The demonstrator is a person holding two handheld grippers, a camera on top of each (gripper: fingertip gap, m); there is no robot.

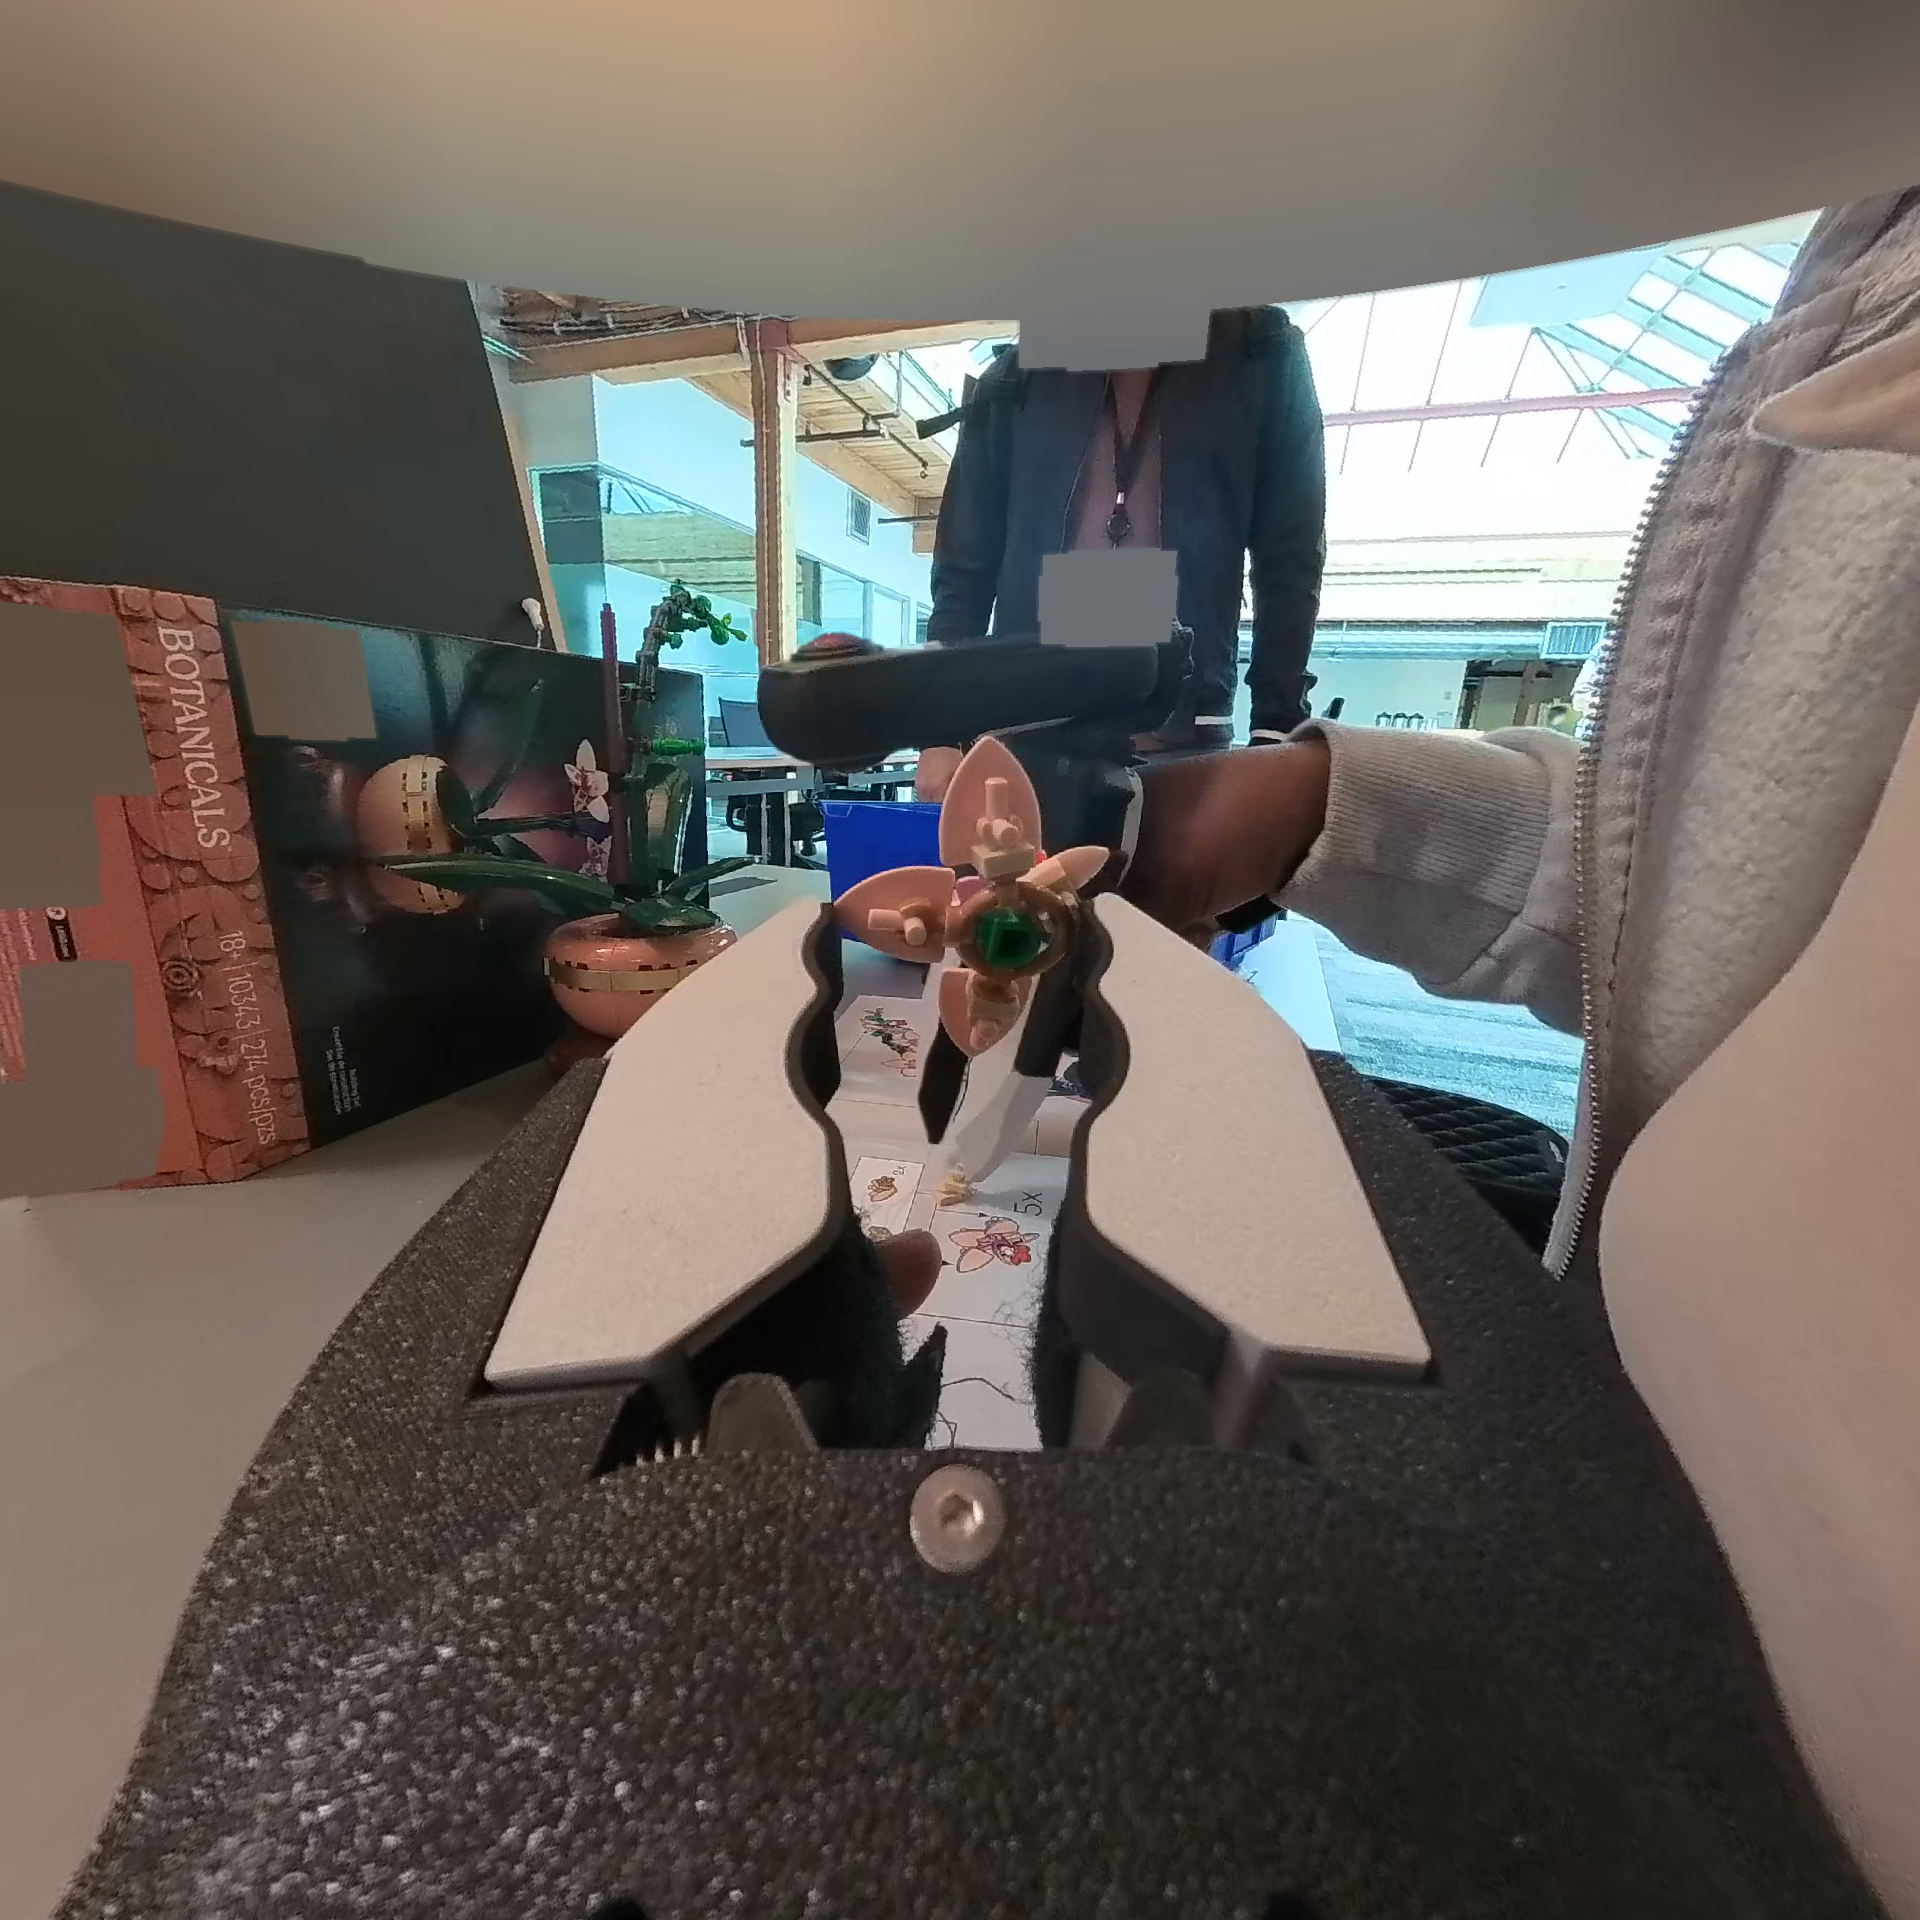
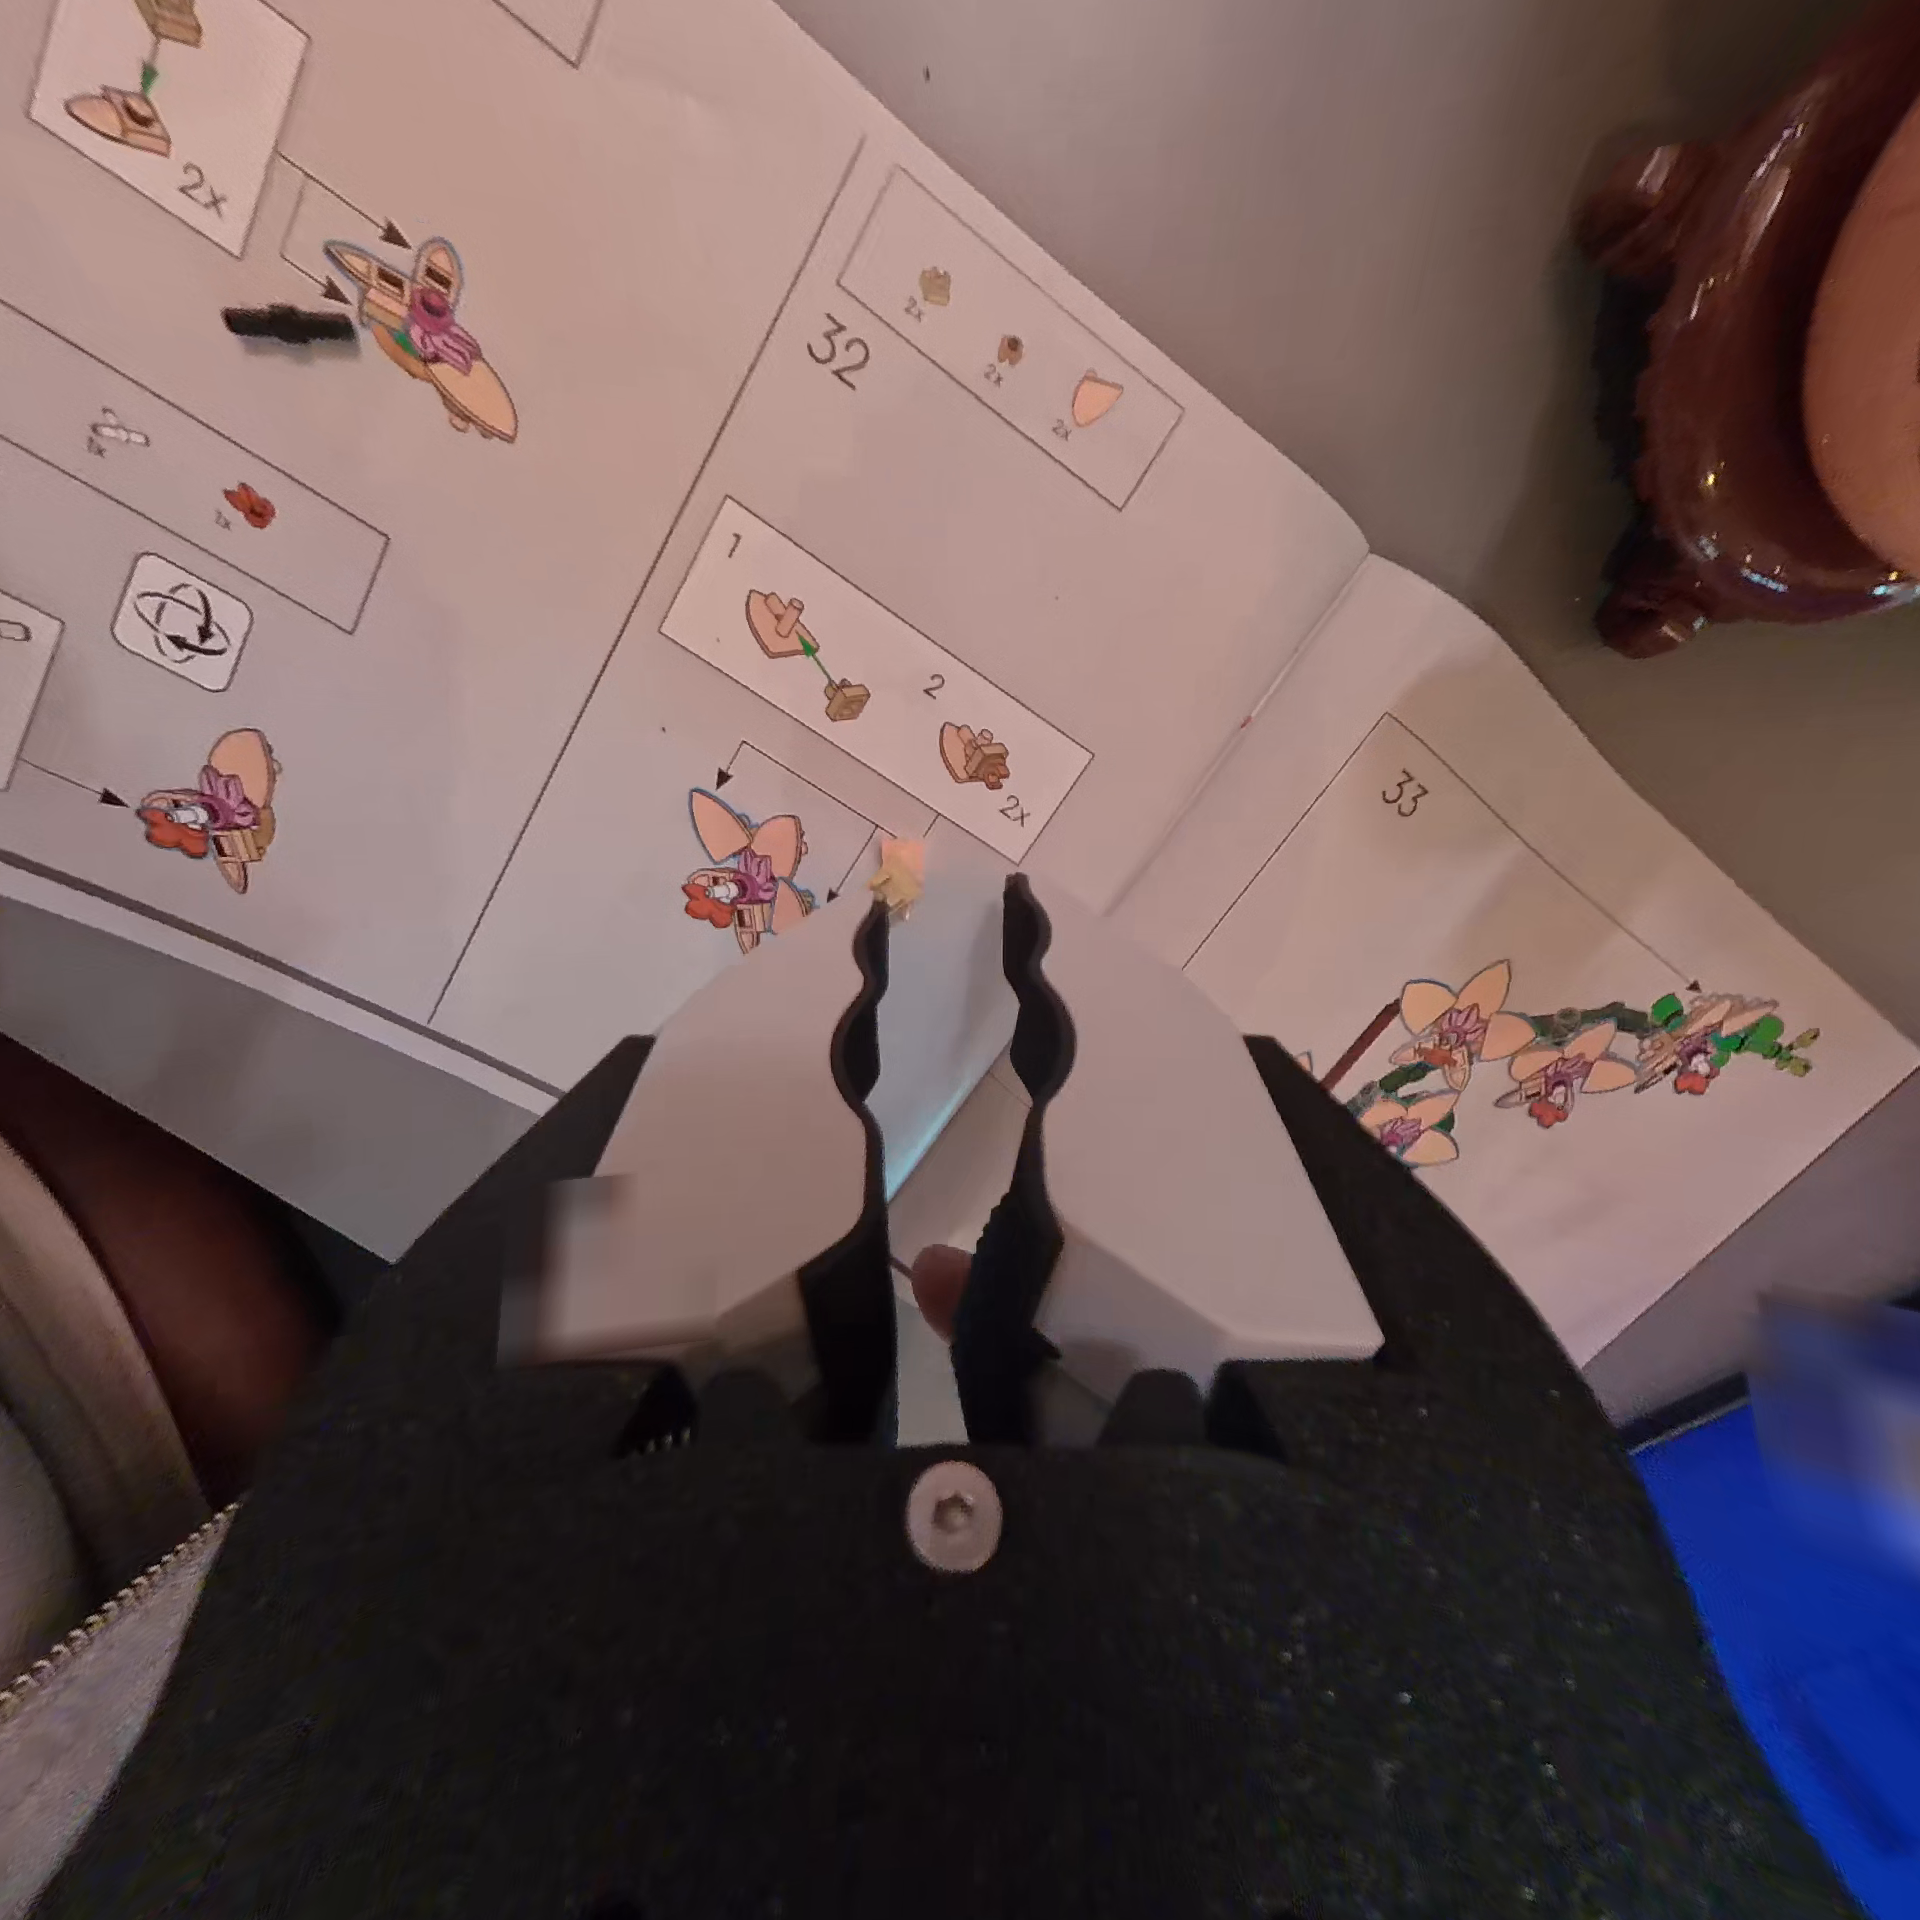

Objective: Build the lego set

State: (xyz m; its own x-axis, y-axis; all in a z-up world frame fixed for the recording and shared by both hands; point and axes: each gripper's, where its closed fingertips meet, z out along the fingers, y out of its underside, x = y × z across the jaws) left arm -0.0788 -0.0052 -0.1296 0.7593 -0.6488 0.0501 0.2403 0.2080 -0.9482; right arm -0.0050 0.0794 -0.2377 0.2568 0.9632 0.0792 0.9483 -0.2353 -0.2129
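Left gripper (image 1: 961, 925) pinching flower (image 1: 987, 914), potted orchid (image 1: 634, 883) behind

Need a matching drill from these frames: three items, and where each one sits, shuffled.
Items:
A. lego flower
B. small tan piece
C. potted orchid model

Places:
1. on the table, beside the set box
2. between the left gripper's fingertips, held off the table
3. on the instruction booklet, just off the right gripper's tips

Pairs: A-2, B-3, C-1
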